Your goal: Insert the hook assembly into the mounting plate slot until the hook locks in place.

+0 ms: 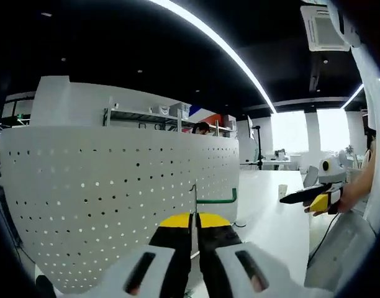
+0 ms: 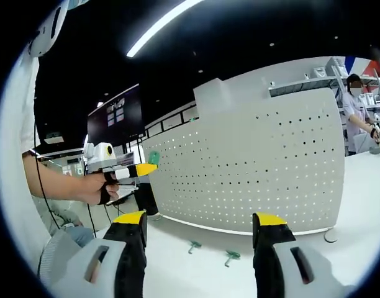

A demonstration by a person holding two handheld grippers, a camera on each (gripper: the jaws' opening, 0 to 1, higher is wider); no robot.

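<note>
At pegboard (image 1: 115, 186), left gripper (image 1: 194, 233) pinched green hook (image 1: 216, 200); right gripper (image 2: 199, 226) gaped wide, empty; hook's far tip unclear.

White perforated pegboard (image 1: 115, 192), green hook (image 1: 216, 200), yellow-tipped black left gripper (image 1: 194, 221)

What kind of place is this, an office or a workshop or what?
Probably an open-plan office or lab used as a test area: linear ceiling lights, a ceiling air-conditioning unit, shelving behind a white pegboard, and a long white table.
</note>
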